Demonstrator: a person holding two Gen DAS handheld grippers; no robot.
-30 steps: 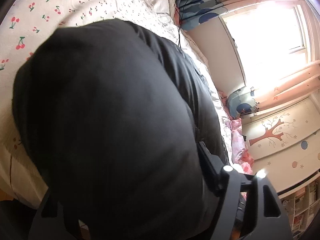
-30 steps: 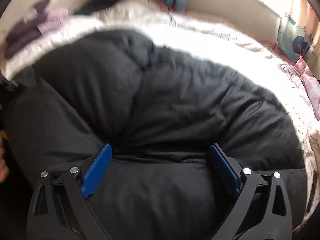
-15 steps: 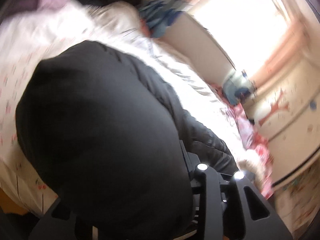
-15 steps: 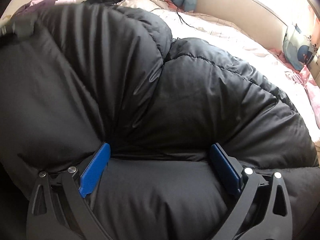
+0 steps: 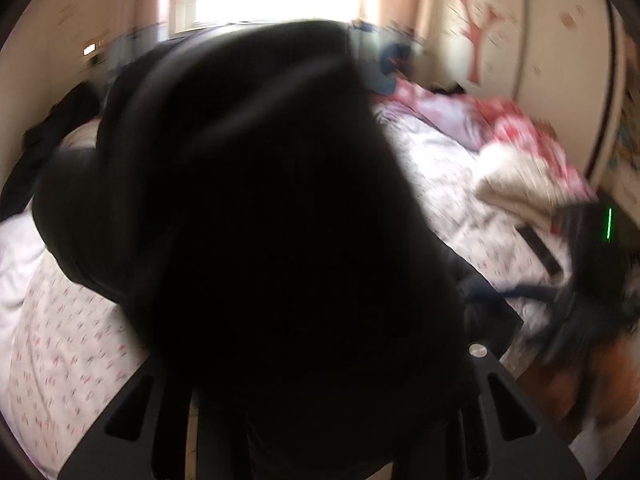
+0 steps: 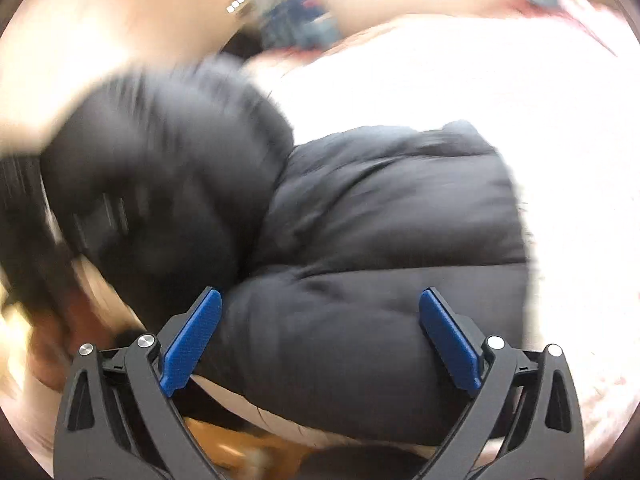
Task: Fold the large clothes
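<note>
The black jacket (image 5: 260,220) hides the left gripper's jaws; the bed (image 6: 440,80) is blurred.

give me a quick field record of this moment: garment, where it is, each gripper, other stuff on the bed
garment: black puffer jacket, bunched
surface: bed with small-print sheet
left gripper: fingers hidden under jacket; jaws have just been closing, jacket between them, grip not visible
right gripper: blue pads set wide, a thick fold of jacket between them, apparently gripped
other: cream blanket, red-pink bedding
image: motion blur
</note>
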